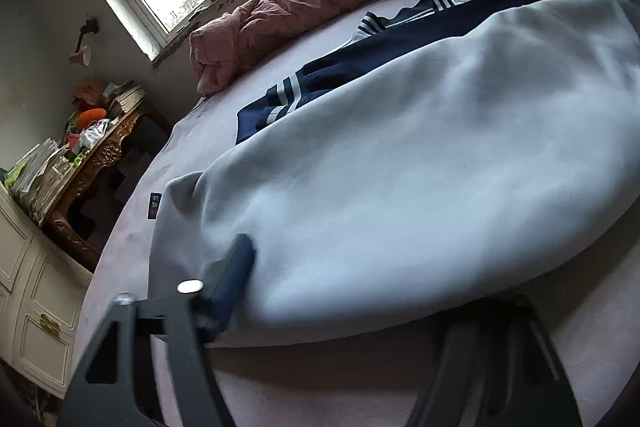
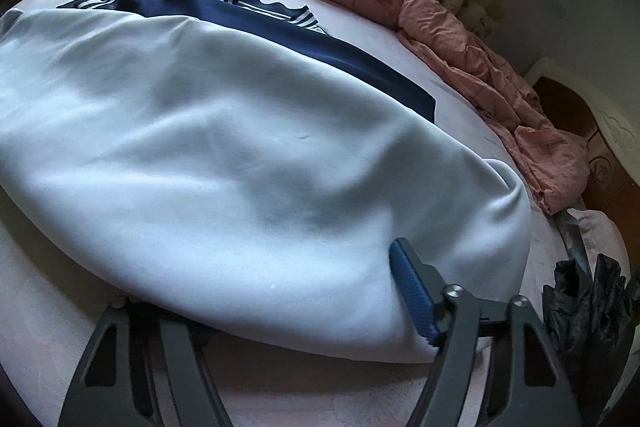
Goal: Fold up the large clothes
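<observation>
On the pale pink bed (image 1: 168, 163), we nip the light blue fleece garment (image 1: 400, 155) at both near corners; left fingers (image 1: 236, 267) and right fingers (image 2: 412, 291) half-closed on its hem.

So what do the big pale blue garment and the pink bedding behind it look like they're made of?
Pale blue garment: a thick, matte knit, probably cotton fleece; it drapes in soft, rounded folds with no sheen. Pink bedding: a thin woven fabric, perhaps washed cotton; it shows many fine, sharp crinkles.
</observation>
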The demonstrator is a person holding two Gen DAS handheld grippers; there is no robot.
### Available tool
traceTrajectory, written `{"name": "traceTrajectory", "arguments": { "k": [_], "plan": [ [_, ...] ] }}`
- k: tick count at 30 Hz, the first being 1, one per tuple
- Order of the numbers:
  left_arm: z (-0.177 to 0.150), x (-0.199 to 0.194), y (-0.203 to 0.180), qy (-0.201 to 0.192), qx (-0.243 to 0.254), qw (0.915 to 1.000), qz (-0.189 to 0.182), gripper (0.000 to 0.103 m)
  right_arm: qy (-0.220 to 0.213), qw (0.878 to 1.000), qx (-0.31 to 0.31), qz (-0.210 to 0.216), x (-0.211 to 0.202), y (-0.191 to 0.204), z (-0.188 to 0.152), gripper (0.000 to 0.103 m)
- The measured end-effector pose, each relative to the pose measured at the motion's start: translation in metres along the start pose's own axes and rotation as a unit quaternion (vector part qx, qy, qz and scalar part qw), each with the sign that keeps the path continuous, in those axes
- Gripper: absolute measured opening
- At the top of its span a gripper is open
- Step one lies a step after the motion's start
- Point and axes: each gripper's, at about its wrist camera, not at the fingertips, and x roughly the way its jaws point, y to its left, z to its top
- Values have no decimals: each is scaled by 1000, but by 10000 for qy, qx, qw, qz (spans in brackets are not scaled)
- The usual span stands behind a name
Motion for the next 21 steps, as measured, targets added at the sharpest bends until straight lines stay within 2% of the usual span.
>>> {"name": "traceTrajectory", "arguments": {
  "k": [1, 2, 5, 7, 9, 12, 15, 18, 21],
  "plan": [
    [0, 1, -2, 9, 48, 10000, 40, 43, 15, 10000, 22, -21, 1, -1, 0, 50],
    [-1, 1, -5, 23, 111, 9999, 18, 29, 14, 10000, 27, 2, 2, -1, -1, 33],
    [-2, 0, -18, -28, 418, 9987, 291, 15, -70, 9999, -119, -46, -1, 4, 0, 16],
    [-3, -4, -25, -103, 589, 9966, 561, 11, -116, 9995, -158, -259, -3, 9, -3, 11],
    [-5, -13, -26, -139, 662, 9956, 650, 9, -190, 9987, -137, -448, -10, 11, -4, 8],
    [-10, -34, -18, -167, 745, 9960, 471, 9, -241, 9985, -37, -491, -29, 7, -11, 7],
    [-26, -64, -6, -277, 704, 9964, 378, 9, -375, 9960, -512, -634, -56, 13, -28, 7],
    [-50, -96, 0, -289, 517, 9981, 189, 9, -518, 9973, -335, -400, -96, 5, -61, 7],
    [-83, -134, 4, -157, 339, 9993, -69, 9, -676, 9966, -184, -425, -136, 3, -96, 6]
  ]
}}
